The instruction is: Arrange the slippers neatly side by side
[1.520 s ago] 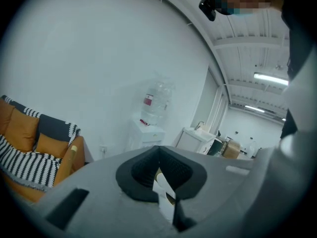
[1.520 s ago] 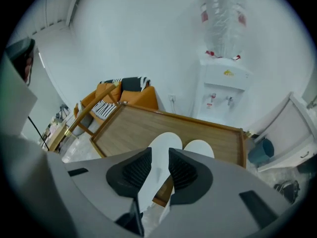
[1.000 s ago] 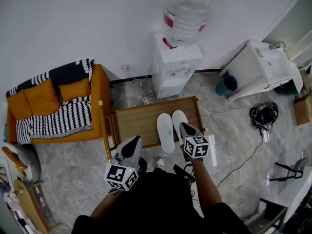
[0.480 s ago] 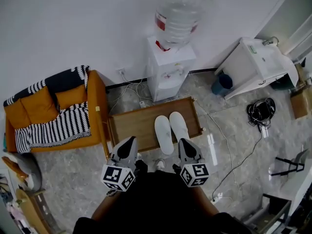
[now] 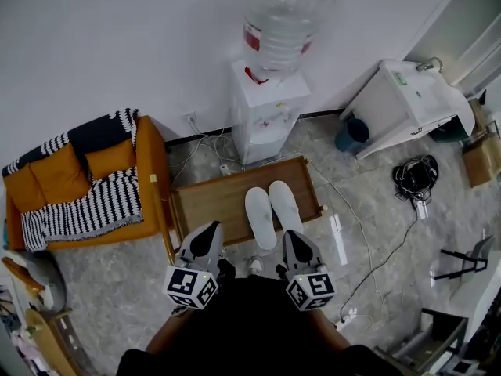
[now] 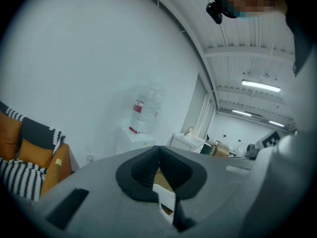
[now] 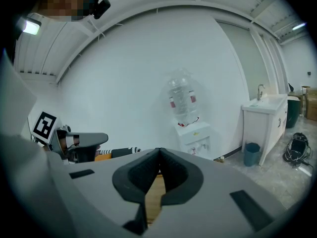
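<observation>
Water bottle (image 5: 280, 18) top cut off, right slipper (image 5: 286, 202) heel perhaps behind right tool (image 5: 293, 237), cable bundle (image 5: 415, 180) indistinct

My left claw (image 5: 207, 233) and right claw (image 5: 292, 240), both closed and empty, held side by side at the near edge of the table (image 5: 205, 202), tips pointing toward it.

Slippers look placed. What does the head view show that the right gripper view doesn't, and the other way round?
Only the head view: the two white slippers, side by side on the wooden tray. Only the right gripper view: the right gripper up close, jaws together with nothing between them. Both: the water dispenser, the white sink cabinet, the blue bin and some of the tray.
</observation>
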`<state>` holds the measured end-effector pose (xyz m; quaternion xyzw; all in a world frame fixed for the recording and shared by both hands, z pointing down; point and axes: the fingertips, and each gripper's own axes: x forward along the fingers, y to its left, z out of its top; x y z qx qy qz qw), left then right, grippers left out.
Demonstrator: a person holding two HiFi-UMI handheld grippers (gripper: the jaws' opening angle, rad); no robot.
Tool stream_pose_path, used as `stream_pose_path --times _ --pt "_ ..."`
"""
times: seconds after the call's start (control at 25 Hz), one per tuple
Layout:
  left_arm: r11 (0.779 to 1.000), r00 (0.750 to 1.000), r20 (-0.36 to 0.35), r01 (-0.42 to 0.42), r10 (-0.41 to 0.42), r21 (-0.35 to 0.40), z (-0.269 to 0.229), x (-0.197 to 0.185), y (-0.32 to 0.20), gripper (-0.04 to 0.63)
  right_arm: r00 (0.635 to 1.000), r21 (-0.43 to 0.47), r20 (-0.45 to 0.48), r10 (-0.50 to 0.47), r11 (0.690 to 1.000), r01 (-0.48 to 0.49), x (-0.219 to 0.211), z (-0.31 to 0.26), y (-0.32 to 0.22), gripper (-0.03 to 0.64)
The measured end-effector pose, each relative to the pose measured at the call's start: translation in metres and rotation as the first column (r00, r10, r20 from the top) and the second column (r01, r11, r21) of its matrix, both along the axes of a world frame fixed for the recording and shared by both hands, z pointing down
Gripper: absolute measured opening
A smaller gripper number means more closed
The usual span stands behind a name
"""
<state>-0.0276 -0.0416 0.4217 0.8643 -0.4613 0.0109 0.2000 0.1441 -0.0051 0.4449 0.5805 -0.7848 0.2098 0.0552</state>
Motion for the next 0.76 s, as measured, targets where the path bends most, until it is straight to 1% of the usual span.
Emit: stream_pose_path --times 0.52,0.76 --pt "1.0 1.0 0.0 -0.002 0.002 -0.001 0.0006 -0.0008 -0.0012 0.012 1.0 0.004 0.017 -0.015 1.0 0.015 -0.0065 -0.0016 -0.0023 0.011" --pt "1.0 1.0 0.0 -0.002 0.002 -0.001 0.0017 0.0011 -0.0013 0.012 1.0 0.009 0.002 0.002 1.0 -0.002 -0.0023 -0.0015 -0.0021 0.011"
